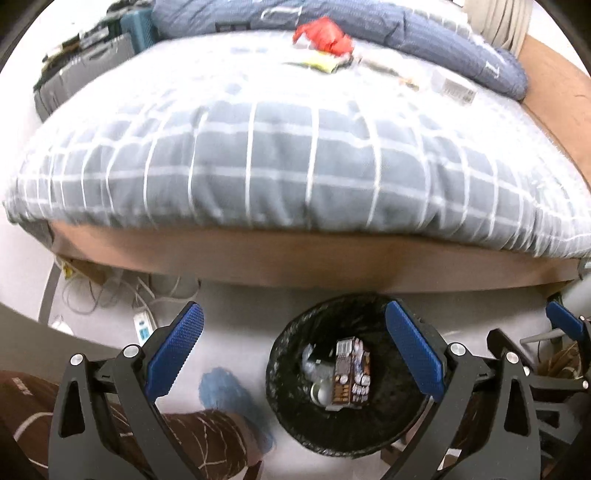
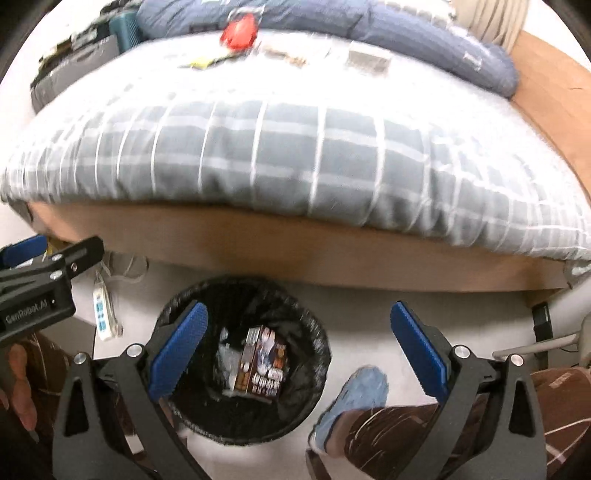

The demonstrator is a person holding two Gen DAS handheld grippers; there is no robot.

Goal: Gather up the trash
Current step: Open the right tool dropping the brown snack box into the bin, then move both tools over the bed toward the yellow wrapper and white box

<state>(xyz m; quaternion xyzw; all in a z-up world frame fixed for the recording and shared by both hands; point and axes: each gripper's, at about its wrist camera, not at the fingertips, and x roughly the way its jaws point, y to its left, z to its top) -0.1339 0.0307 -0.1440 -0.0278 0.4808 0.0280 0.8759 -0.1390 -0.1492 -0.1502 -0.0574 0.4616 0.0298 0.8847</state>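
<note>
Left gripper [image 1: 293, 350]: jaws spread wide, empty, angled down at the floor; black bin [image 1: 295, 424] beneath its right finger, brown carton [image 1: 349, 373] inside. Right gripper [image 2: 299, 350]: fully spread, empty, bin under its left finger; only this view shows the person's hand [image 2: 16, 384] at far left. Red wrapper [image 1: 321, 35] on bed ahead.

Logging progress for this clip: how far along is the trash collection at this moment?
Partly done. The black bin on the floor already holds a brown printed box and some clear plastic. Nothing is in hand: the left gripper and right gripper are both open and empty above the bin. Left on the bed: a red wrapper, a yellow packet and a small white box.
</note>
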